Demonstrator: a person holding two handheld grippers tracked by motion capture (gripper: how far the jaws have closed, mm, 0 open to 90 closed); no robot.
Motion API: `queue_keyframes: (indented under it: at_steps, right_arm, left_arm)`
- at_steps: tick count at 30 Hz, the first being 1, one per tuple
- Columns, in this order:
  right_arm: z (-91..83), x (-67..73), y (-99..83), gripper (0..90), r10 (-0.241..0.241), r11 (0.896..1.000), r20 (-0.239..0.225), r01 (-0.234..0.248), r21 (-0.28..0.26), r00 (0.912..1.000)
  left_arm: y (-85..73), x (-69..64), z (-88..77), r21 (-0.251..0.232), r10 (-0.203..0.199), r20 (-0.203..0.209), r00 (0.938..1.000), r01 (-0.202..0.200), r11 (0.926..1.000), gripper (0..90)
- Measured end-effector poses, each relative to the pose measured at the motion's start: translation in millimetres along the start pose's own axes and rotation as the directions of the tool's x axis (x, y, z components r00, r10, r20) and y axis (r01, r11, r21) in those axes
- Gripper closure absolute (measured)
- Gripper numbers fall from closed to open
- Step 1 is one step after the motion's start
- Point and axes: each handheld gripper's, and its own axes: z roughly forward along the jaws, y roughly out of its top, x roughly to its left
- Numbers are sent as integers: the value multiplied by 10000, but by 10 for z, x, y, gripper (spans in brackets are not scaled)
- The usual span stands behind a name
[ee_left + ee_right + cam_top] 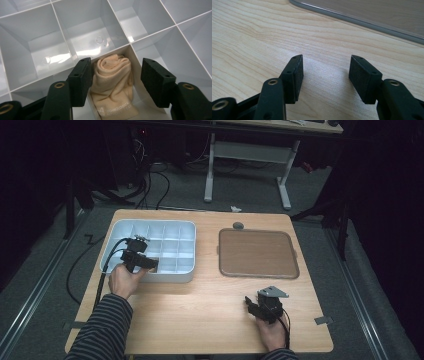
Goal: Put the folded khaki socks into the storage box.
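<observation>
One wooden table (pixel 200 315) carries a white compartment organizer (pixel 172 227) at left and a brown tray (pixel 257 254) at right. Left gripper (pixel 116 72) hangs over the organizer's near edge, jaws spread, a rolled beige sock (pixel 113 85) lying loose in the compartment between them. Right gripper (pixel 325 75) rests low over bare table near the tray, jaws spread, nothing between.

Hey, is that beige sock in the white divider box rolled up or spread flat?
Rolled up. The beige sock sits as a bundle in one compartment of the white divider box, between the open left tongs, not pressed by them.
</observation>
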Motion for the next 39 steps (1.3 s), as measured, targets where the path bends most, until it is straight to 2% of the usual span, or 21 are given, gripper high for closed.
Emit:
queue_keyframes:
  at_steps: [4,9,11,15,23,32,39]
  right_arm:
    - [0,-1,0,453,6,10000,-8,-6,3,10000]
    - [0,-1,0,452,8,10000,-17,-8,3,10000]
    - [0,-1,0,451,10,10000,-22,-10,6,10000]
    - [0,-1,0,451,5,10000,-22,-5,1,10000]
    - [0,-4,0,448,22,10000,-56,-22,3,10000]
    - [2,-4,1,442,16,10000,-63,-16,7,10000]
    - [3,0,3,433,-18,10000,-70,18,21,10000]
  left_arm:
    - [-12,9,-49,-128,37,-72,10000,-38,9999,395]
    - [-44,32,-144,-744,-290,136,9995,300,9968,378]
    - [-56,39,-177,-849,-325,169,9993,339,9958,374]
    - [-75,53,-254,-1126,-292,131,9995,305,9932,362]
    - [-114,71,-371,-1572,-337,306,9990,382,9868,344]
    - [-172,74,-452,-1692,-315,364,9988,372,9849,335]
    - [-249,118,-560,-2096,-499,445,9978,582,9760,342]
